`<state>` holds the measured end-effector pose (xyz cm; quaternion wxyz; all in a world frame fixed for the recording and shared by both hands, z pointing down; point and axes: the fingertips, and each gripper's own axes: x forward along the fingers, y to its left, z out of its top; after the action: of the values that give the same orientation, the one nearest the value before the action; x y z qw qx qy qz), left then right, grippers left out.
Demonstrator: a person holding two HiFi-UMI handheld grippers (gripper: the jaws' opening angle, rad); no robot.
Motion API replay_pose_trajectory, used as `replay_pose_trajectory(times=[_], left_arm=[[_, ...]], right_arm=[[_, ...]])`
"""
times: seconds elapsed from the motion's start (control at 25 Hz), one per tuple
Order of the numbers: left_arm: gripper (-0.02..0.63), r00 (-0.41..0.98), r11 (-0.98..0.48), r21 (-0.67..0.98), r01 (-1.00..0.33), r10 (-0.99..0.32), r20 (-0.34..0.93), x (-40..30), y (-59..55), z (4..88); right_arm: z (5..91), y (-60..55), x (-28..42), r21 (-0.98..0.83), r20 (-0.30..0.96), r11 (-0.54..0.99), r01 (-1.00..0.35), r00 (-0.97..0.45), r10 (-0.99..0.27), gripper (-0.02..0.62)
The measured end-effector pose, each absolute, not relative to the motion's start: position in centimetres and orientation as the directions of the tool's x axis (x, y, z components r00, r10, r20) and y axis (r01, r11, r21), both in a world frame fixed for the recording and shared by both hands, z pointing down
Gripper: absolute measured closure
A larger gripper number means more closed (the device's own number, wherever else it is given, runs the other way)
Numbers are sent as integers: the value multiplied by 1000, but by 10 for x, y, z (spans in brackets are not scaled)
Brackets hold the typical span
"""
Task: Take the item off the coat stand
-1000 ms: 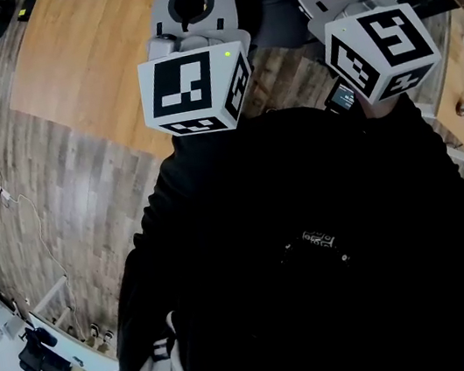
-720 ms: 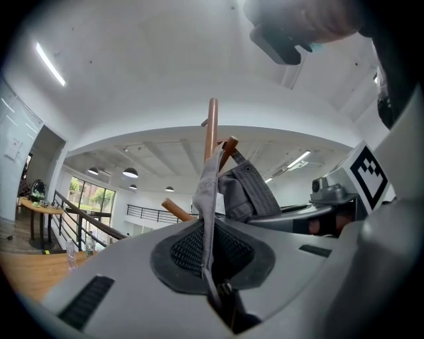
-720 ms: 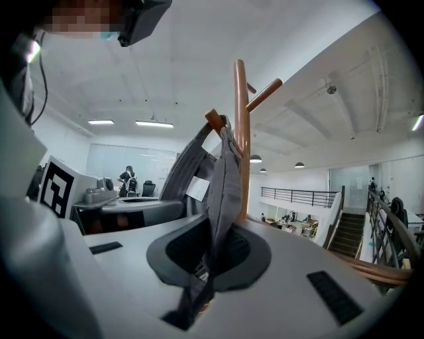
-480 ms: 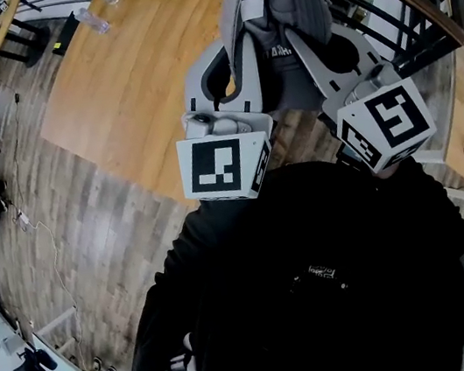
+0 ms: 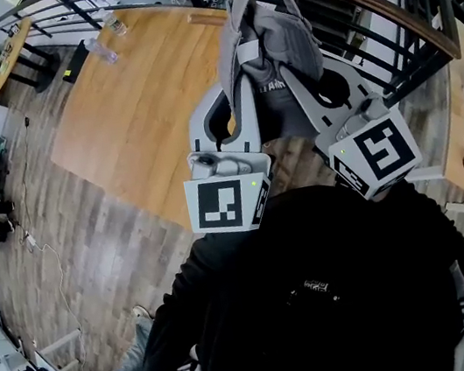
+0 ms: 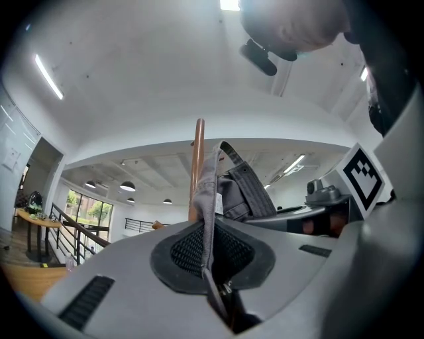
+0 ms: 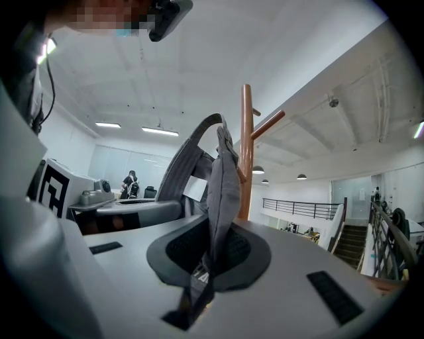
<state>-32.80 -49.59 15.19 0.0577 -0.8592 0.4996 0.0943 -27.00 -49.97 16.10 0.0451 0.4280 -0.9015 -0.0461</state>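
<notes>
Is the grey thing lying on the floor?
No, the grey item hangs up at the wooden coat stand, pinched by the left gripper and the right gripper.

Item (image 5: 271,44): mid grey fabric, darker grey straps, small white label. Coat stand (image 7: 246,152): reddish-brown wood, plain. Left gripper (image 6: 212,261): pale grey fingers (image 6: 119,278), black mesh-textured pad, dark ribbed insets. Its cube (image 5: 228,203) is white with black square markers and one green light. Right gripper (image 7: 209,268): same pale grey, same black mesh pad. Its cube (image 5: 379,154) has the same black-on-white squares. Person's top (image 5: 323,297): black, tiny pale chest logo, white stripes on grey-white sleeves. Floor (image 5: 91,240): grey-brown planks, streaky grain. Raised platform (image 5: 137,99): honey-orange wood. Railing (image 5: 378,8): black bars, brown top rail. Ceiling (image 6: 132,79): white.
</notes>
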Motion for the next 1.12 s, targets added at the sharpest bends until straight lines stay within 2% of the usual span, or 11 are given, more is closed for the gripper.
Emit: replay_pose_trajectory(times=[0.52, 1.12], left_arm=[[592, 558, -573, 3, -819, -799, -223, -283, -484, 144], [592, 779, -790, 58, -610, -612, -138, -173, -501, 178]], right_arm=[[155, -479, -223, 89, 40, 589, -803, -588, -808, 566], [190, -467, -124, 61, 111, 425, -903, -417, -902, 569]])
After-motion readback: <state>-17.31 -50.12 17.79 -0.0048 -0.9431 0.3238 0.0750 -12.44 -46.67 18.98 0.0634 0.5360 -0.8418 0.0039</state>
